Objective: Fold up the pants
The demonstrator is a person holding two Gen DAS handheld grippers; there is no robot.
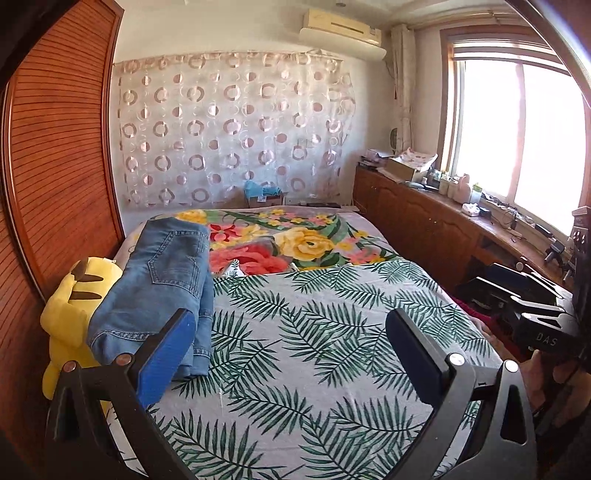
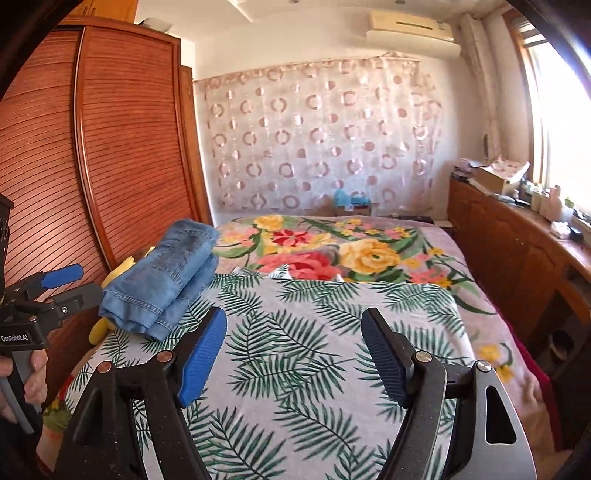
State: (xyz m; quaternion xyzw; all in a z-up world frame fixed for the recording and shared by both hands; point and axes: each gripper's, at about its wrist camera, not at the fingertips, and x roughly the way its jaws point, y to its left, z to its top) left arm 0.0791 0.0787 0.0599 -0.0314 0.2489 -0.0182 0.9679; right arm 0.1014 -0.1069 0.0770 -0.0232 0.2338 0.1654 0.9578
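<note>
Left gripper (image 1: 291,354), black frame with blue ribbed pads: jaws spread wide, nothing between them, only the bed's grey sheet printed with green palm fronds (image 1: 314,332) showing through the gap. Right gripper (image 2: 293,349), same build: jaws likewise apart and empty, above the same sheet. In the right wrist view the left gripper also shows at the left edge, held by a person's hand (image 2: 31,373) around its handle.

Landmark: folded pair of blue denim pants (image 1: 162,280). It lies as a compact stack on the left part of the palm-frond sheet, a back pocket facing up, waistband hem toward the cameras. Neither gripper touches it; in the left wrist view the left pad overlaps its near corner only in line of sight.

Left of the pants, partly under them: yellow plush toy with dark stripes (image 1: 70,306). Further left: reddish-brown slatted wooden wardrobe door (image 1: 59,147).

Beyond and right of the pants: floral blanket with red and yellow roses (image 1: 295,240). Far behind it: sheer curtain with pink ring pattern (image 1: 229,129) on the wall; white air conditioner (image 1: 341,33) above. Far right of the pants: wooden cabinet run (image 1: 424,214) under a bright window (image 1: 517,140).
</note>
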